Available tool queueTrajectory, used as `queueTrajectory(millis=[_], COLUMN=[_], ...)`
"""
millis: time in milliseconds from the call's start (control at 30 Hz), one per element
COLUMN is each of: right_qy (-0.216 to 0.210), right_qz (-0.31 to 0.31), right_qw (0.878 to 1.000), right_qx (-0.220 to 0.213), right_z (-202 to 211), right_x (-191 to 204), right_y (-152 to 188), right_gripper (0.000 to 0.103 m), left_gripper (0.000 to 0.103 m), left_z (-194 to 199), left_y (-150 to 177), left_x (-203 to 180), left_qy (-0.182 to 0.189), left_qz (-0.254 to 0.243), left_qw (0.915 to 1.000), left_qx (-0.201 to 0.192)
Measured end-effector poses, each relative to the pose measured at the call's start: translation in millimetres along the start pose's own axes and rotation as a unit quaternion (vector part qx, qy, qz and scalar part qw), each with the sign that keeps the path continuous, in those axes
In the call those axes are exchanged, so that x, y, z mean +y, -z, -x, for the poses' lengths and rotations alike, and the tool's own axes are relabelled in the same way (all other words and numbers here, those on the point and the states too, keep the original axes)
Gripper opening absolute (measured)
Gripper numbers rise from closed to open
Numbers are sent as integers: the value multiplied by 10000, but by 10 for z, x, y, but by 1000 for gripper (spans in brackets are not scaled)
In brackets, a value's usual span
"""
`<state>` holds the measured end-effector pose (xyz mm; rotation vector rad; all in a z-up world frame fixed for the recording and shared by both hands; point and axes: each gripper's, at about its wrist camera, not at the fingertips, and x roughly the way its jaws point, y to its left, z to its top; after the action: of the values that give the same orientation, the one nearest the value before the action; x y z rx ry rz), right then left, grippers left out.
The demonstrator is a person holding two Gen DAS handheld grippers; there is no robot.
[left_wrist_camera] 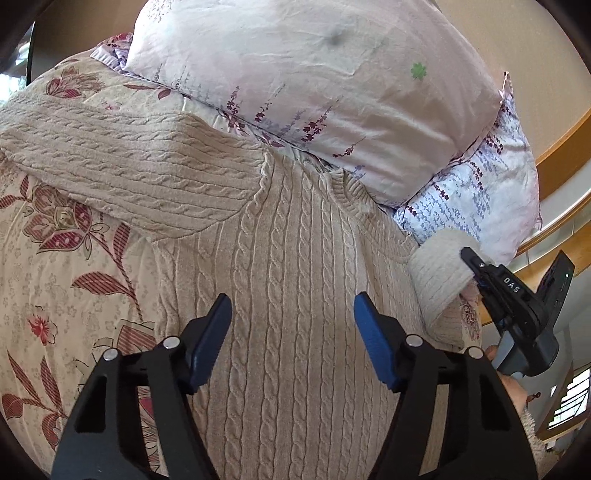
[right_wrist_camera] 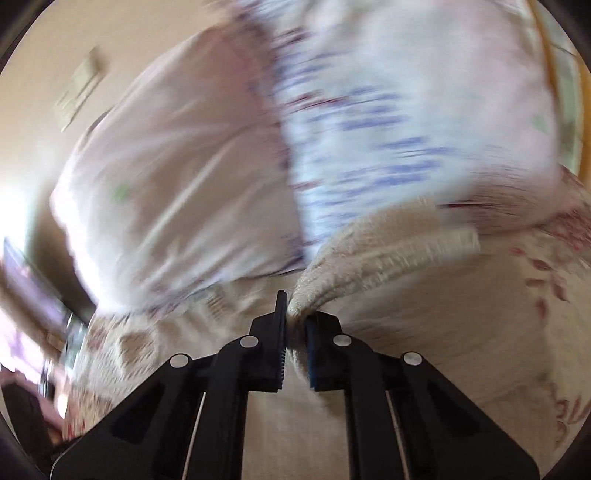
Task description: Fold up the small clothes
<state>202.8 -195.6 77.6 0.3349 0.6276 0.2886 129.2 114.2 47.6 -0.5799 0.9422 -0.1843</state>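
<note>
A bed carries a cream bedspread [left_wrist_camera: 44, 280] printed with red flowers, and two pale floral pillows [left_wrist_camera: 295, 81] are stacked at its head. A plain beige wall [left_wrist_camera: 517, 33] stands behind them, with a curved wooden rail [left_wrist_camera: 565, 144] at the right. Bright daylight enters at the left of the blurred right-wrist view, possibly from a window [right_wrist_camera: 14, 206].

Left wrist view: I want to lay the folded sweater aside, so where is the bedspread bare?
Bare floral bedspread shows left of the sweater, below its spread left sleeve. The far side is crowded by pillows. On the right, the right claw pinches the other sleeve near the bed's edge.
</note>
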Motion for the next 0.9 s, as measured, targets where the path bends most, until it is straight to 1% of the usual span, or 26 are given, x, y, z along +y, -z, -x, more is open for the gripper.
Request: queueTrajectory(millis=[33,67,100,167,200,233,300,367,433,467,533,600,633,667,700,733,767,800,833,867,900], right_qy=[-166,-387,-584,-751,-786,-845,-768,-594,-408,-301,-158,-49,-26,-18,-6,6,12,43,104,140,139], right_qz=[176,422,570,668,619,478,123,-597,-1534,-2196,-3008,-3574,-3836,-4002,-4133,-4231,-4299,-4325,-4340,-4347,-4364], right_qw=[9995,9965,9918,9826,9808,9812,9849,9870,9797,9691,9499,9321,9223,9156,9100,9057,9026,9014,9007,9003,8995], right_qx=[203,615,985,1564,1673,1665,1545,1372,1225,1083,830,588,479,393,324,275,231,204,164,147,137], right_z=[-91,-223,-346,-485,-486,-429,-281,-73,104,224,404,516,561,567,575,575,568,532,528,535,523], right_x=[139,310,428,538,531,468,260,-127,-600,-933,-1451,-1780,-1933,-2013,-2102,-2171,-2221,-2220,-2262,-2275,-2291], right_y=[55,162,263,431,485,519,514,500,510,544,598,602,609,622,623,620,630,627,601,582,588], right_gripper=[12,18,35,52,52,52,52,52,51,51,51,51,51,51,45,42,35,25,20,12,11], left_gripper=[67,67,67,67,67,66,63,56,53,52,50,45,39,34,32,28,23,21,16,9,9], left_z=[0,-3,-20,-80,-123,-188,-325,-483,-624,-677,-775,-869,-905,-955,-999,-1034,-1071,-1097,-1133,-1158,-1185], left_y=[-12,-22,-39,-71,-88,-108,-123,-125,-122,-121,-133,-155,-170,-190,-210,-230,-255,-277,-303,-326,-360], left_x=[13,21,21,4,-12,-39,-95,-151,-196,-215,-248,-255,-249,-244,-236,-230,-233,-236,-244,-239,-241], left_qy=[79,145,227,370,448,534,629,747,803,805,777,747,727,664,660,650,612,575,528,515,538], left_qz=[60,111,171,255,294,337,412,564,763,838,966,1100,1156,1221,1286,1325,1336,1318,1284,1300,1325], left_qw=[10000,9998,9996,9989,9984,9977,9963,9940,9913,9904,9890,9873,9867,9861,9852,9845,9845,9849,9856,9855,9851], left_qx=[-1,7,31,108,168,247,406,574,717,755,810,867,882,908,924,944,954,960,962,966,958])
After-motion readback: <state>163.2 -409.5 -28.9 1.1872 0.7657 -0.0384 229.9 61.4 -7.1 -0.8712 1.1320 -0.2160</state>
